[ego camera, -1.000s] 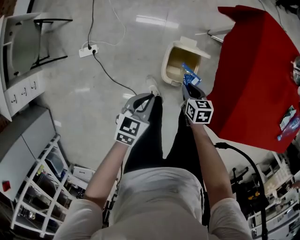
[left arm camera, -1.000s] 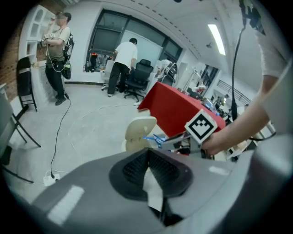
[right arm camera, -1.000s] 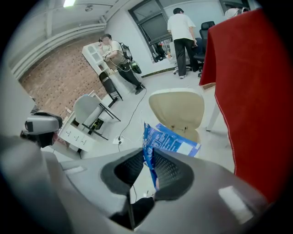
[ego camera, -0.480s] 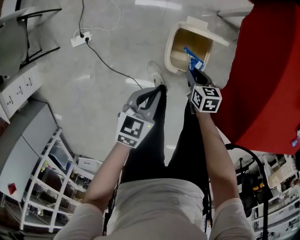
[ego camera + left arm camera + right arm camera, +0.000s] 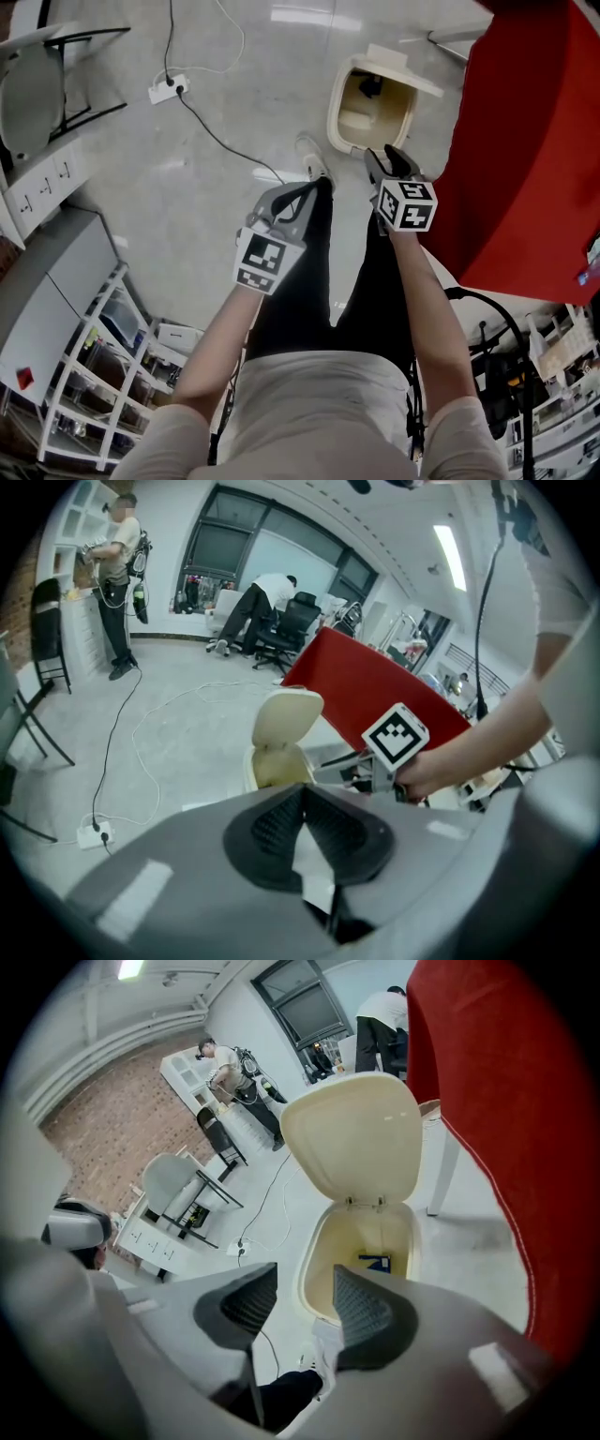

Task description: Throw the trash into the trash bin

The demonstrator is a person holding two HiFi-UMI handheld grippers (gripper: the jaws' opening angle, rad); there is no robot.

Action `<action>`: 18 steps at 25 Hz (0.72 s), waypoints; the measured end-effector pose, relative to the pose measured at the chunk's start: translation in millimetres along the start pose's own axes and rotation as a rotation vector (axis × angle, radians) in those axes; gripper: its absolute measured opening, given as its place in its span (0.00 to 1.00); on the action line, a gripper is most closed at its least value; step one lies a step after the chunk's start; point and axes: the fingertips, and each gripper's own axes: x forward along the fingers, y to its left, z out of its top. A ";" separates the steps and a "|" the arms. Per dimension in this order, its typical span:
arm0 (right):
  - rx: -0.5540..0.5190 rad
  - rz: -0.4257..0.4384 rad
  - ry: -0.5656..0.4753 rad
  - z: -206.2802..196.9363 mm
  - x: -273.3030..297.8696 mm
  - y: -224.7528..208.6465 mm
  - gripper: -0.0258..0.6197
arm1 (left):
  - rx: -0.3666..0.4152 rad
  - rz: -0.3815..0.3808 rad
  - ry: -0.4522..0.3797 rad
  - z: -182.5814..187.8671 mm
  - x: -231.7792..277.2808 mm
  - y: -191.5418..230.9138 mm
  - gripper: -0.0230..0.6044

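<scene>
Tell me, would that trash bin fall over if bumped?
Probably it would slide or wobble: the trash bin looks like light plastic on a shiny floor. Its raised lid might pull it backward. Only a blue wrapper shows inside, so little weighs it down.

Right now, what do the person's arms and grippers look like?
Left gripper and right gripper: grey bodies, black ribbed pads, white cubes with black square markers. Pale short sleeves, bare forearms. The right's jaws have just been opening, nothing between them.

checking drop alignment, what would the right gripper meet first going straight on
Right gripper, jaws just opened and empty, would probably meet the open trash bin at its near rim; depth unclear.
</scene>
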 end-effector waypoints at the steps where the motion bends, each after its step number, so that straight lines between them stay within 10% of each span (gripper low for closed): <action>1: -0.004 0.005 -0.006 3.2 -4.9 2.0 0.33 | 0.003 0.006 -0.006 3.8 -0.9 -0.3 0.04; 18: -0.142 0.031 -0.129 80.4 -175.9 68.7 0.15 | 0.091 -0.011 -0.031 90.1 -99.3 -73.6 0.04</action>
